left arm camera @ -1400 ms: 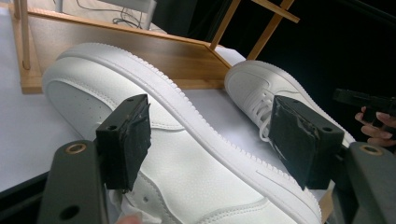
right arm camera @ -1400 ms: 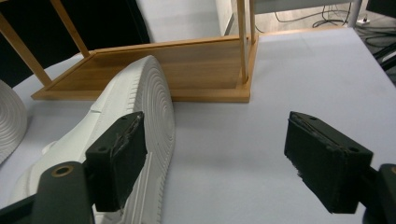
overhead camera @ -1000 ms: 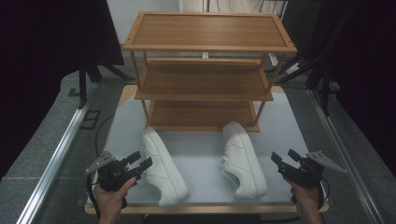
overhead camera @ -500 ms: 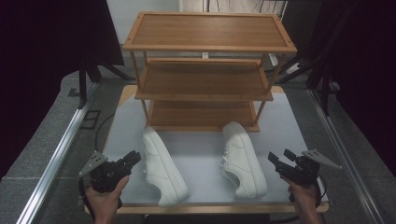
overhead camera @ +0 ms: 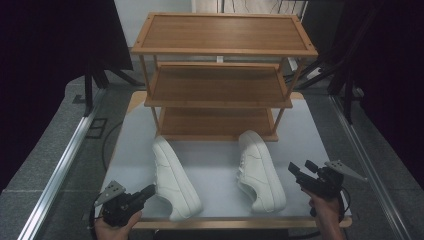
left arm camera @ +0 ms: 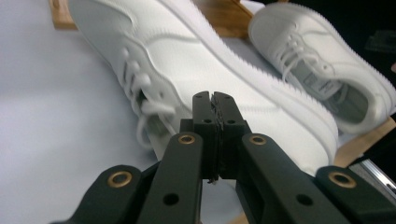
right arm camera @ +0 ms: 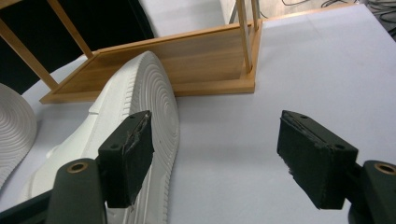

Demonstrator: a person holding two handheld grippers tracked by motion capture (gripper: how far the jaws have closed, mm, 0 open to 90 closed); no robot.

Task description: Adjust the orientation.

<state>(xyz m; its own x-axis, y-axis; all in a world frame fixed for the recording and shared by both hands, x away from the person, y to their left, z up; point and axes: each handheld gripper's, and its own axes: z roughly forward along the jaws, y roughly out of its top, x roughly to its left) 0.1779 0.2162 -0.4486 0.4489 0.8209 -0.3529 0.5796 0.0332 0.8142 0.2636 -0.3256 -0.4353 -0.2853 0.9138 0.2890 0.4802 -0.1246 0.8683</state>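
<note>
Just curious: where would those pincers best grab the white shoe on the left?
Probably the rim of the left shoe's opening near the heel. The shoe lies on its side, opening facing the left gripper, so a jaw could slip inside from that side. The jaws are shut and must open first.

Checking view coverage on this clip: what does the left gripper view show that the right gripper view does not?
Left gripper view alone: the left claw, its jaws closed together with nothing between them after just closing, and the laced uppers of both shoes, the left shoe and the right shoe. Right gripper view alone: the right claw, jaws wide apart, and the shoes' ribbed soles. Both: the two white shoes, the rack's bottom shelf and the table.
</note>
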